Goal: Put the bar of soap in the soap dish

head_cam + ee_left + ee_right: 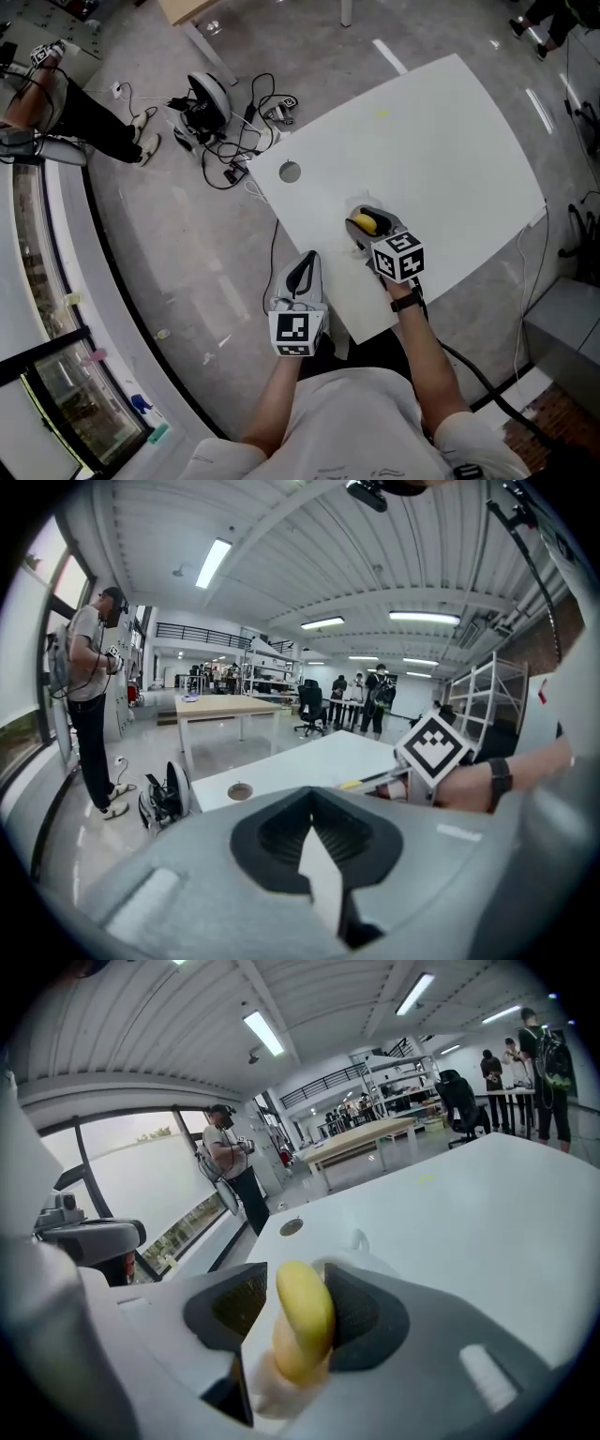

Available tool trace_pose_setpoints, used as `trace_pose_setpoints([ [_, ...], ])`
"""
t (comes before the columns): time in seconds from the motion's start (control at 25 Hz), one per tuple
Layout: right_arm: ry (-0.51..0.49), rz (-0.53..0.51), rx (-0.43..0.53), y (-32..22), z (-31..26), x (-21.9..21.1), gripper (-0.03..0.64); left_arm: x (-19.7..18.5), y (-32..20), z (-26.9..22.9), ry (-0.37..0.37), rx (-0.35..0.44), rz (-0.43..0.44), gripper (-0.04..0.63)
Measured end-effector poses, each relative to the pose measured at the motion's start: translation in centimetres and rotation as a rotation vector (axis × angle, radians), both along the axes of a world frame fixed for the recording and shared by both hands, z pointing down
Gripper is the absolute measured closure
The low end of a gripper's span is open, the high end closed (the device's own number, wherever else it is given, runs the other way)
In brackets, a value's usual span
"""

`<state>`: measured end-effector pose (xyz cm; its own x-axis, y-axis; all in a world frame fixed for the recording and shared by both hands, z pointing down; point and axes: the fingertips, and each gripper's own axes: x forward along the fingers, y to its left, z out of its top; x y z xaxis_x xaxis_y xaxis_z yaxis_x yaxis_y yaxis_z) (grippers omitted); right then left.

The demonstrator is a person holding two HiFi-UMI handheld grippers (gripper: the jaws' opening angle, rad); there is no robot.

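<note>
The yellow bar of soap (365, 223) (302, 1321) sits between the jaws of my right gripper (366, 228) (296, 1305), near the front edge of the white table (450, 141). The gripper is open: the soap lies against the right pad, while a strip of white shows between it and the left pad. A white soap dish rim (360, 1240) shows just past the jaws; the soap's lower end is hidden by a pale blur. My left gripper (302, 274) (312, 829) hangs at the table's front left edge, shut with nothing in it.
A round cable hole (290, 172) sits near the table's left corner. On the floor to the left lie cables and a dark-and-white device (206, 103). A person (56, 112) stands by the window wall. People and desks fill the far room.
</note>
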<state>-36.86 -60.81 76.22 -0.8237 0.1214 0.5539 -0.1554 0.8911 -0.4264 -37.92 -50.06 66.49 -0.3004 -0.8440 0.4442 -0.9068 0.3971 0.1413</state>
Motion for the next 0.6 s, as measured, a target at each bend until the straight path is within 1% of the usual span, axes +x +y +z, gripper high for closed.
trace_pose_setpoints([
  [0.08,-0.019,0.016,0.023,-0.4,-0.6,-0.2,0.401,0.0,0.0,-0.3,0.004,0.005,0.001,0.597],
  [0.24,-0.085,0.062,0.095,-1.2,-3.0,0.2,0.401,0.6,0.5,-1.1,0.000,0.029,0.012,0.597],
  [0.32,-0.141,0.077,0.158,-1.3,-5.3,0.4,0.465,0.7,1.0,-1.6,-0.014,0.038,0.016,0.597],
  [0.36,-0.168,0.082,0.187,-1.1,-6.5,0.6,0.481,0.8,1.4,-1.9,-0.023,0.042,0.018,0.597],
  [0.4,-0.194,0.087,0.209,-0.8,-7.8,0.8,0.497,0.9,1.8,-2.3,-0.030,0.047,0.022,0.597],
  [0.48,-0.240,0.105,0.239,0.1,-10.3,1.5,0.561,1.2,2.3,-3.7,-0.037,0.067,0.030,0.597],
  [0.52,-0.263,0.120,0.247,0.5,-11.6,2.0,0.579,1.3,2.7,-4.3,-0.047,0.080,0.037,0.597],
  [0.6,-0.307,0.165,0.262,1.2,-14.4,3.2,0.591,1.5,3.1,-5.7,-0.076,0.118,0.056,0.597],
])
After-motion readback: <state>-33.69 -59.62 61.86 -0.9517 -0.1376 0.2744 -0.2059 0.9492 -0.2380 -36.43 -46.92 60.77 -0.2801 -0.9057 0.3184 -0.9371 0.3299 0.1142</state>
